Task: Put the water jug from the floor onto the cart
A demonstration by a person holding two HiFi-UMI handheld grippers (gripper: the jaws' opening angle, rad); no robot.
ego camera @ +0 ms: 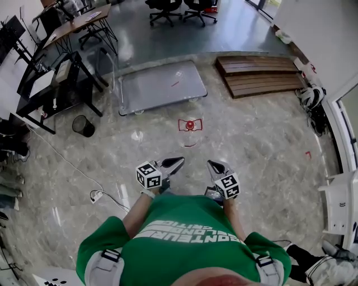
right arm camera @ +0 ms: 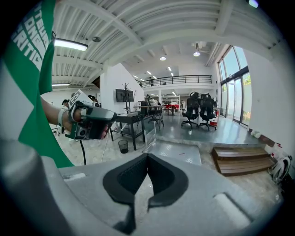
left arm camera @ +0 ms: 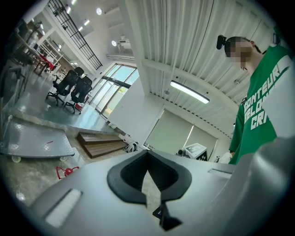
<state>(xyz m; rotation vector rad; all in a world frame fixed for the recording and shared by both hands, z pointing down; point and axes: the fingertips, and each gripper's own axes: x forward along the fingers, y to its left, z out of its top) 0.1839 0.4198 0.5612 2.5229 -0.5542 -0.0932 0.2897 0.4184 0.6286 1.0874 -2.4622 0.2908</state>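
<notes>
A flat grey platform cart [ego camera: 159, 85] stands on the marble floor ahead, with its push handle [ego camera: 109, 67] at its left end. It also shows in the left gripper view [left arm camera: 32, 138] and the right gripper view [right arm camera: 177, 152]. I cannot make out a water jug. A small red object [ego camera: 190, 124] lies inside red floor marks just in front of the cart. My left gripper [ego camera: 170, 165] and right gripper [ego camera: 217, 166] are held close to my chest, side by side. Both are shut with nothing between the jaws [left arm camera: 147, 154] [right arm camera: 147, 156].
A wooden step platform [ego camera: 260, 75] lies to the right of the cart. Black desks [ego camera: 50, 84] and a black bin [ego camera: 84, 125] are at the left, office chairs [ego camera: 179, 11] at the back. A power strip with its cable [ego camera: 96, 195] lies at my left.
</notes>
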